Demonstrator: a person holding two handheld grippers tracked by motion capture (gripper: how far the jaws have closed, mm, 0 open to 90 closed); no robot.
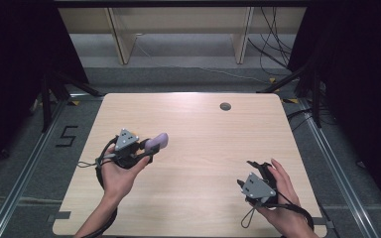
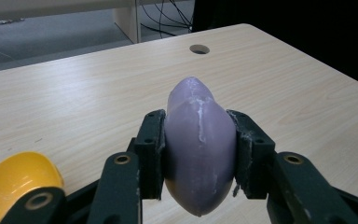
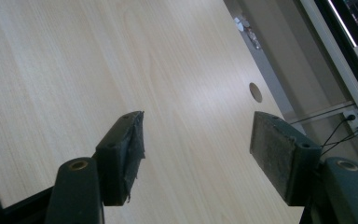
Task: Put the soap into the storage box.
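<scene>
Dark curtains stood on both sides of the pale wooden table (image 1: pixel 193 148), and a grey floor with loose cables and the legs of a light wooden shelf lay behind its far edge. As landmark I take the small round cable hole (image 1: pixel 225 106) near the far edge of the table. The left gripper (image 1: pixel 146 145) was held above the table on the near left side of this hole, well apart from it, and its jaws were pressed on a smooth lilac oval object (image 1: pixel 158 142) that looked like a soap or a soft egg shape. In the left gripper view the black pads (image 2: pixel 151 149) touched both flanks of the lilac object (image 2: pixel 199 149), its rounded tip pointed toward the cable hole (image 2: pixel 199 49), and whitish scratches ran along its surface. A round yellow piece (image 2: pixel 18 184) showed at the lower left corner of that view; I could not tell what it was. The right gripper (image 1: pixel 259 167) was near the front right part of the table, also well apart from the hole, on its near right side. Its jaws stood apart with nothing between them, and the worn grey pads (image 3: pixel 275 154) faced each other over bare wood, with the hole (image 3: pixel 256 92) beyond them.
</scene>
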